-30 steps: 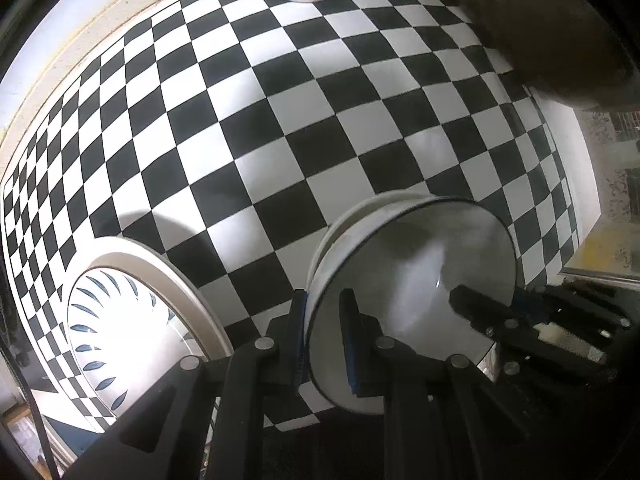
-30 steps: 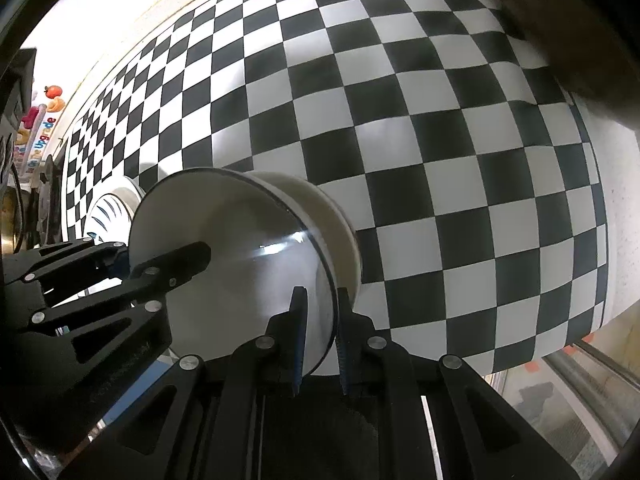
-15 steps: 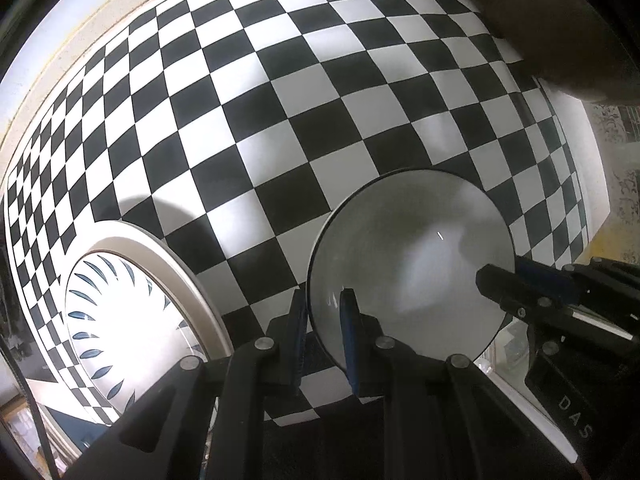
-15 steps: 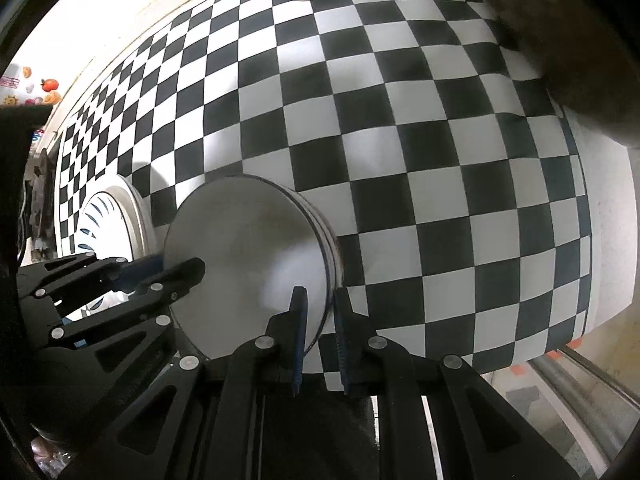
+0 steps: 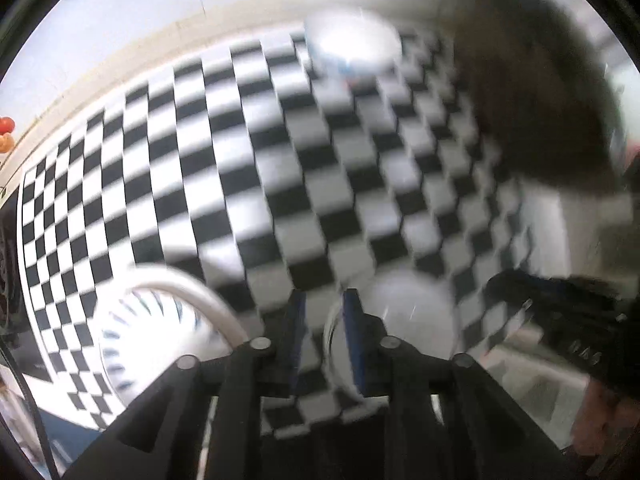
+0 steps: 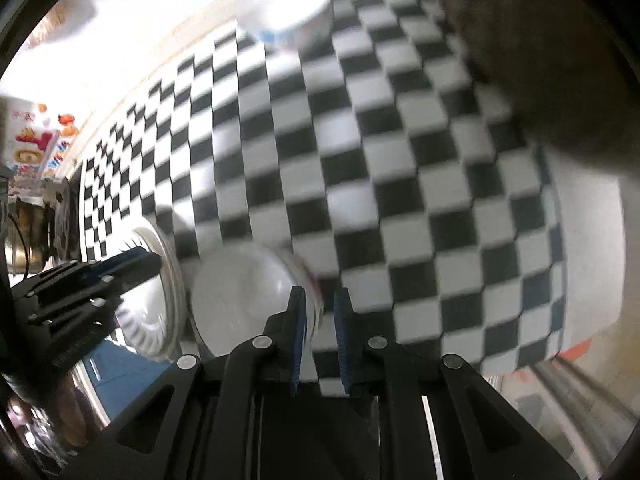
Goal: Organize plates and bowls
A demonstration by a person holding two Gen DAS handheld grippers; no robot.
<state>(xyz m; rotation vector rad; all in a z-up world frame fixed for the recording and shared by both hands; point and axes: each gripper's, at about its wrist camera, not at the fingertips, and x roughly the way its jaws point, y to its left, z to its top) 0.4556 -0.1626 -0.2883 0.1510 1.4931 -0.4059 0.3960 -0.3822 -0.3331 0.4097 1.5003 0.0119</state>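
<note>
A plain white bowl (image 5: 400,320) with a thin dark rim sits on the checkered cloth (image 5: 280,184), close to its near edge. My left gripper (image 5: 324,300) hangs above the bowl's left rim. Its jaws are opening, and the rim shows in the gap with no pad pressing on it. My right gripper (image 6: 318,296) hangs above the right rim of the same bowl (image 6: 240,304). Its jaws are also opening and stand off the rim. Both views are blurred by motion. Left of the bowl lies a white plate (image 5: 160,332) (image 6: 156,300) with blue leaf marks.
A dotted white bowl (image 5: 352,48) (image 6: 296,8) stands at the far side of the cloth. A large dark round object (image 5: 540,100) (image 6: 560,60) fills the upper right. The cloth's right edge (image 6: 560,280) drops off, and colourful packaging (image 6: 32,148) sits at far left.
Both grippers have let go of the white bowl's rim, their jaws now wider. Both have risen, so the bowl looks smaller. It was held tilted before and now stays down on the cloth.
</note>
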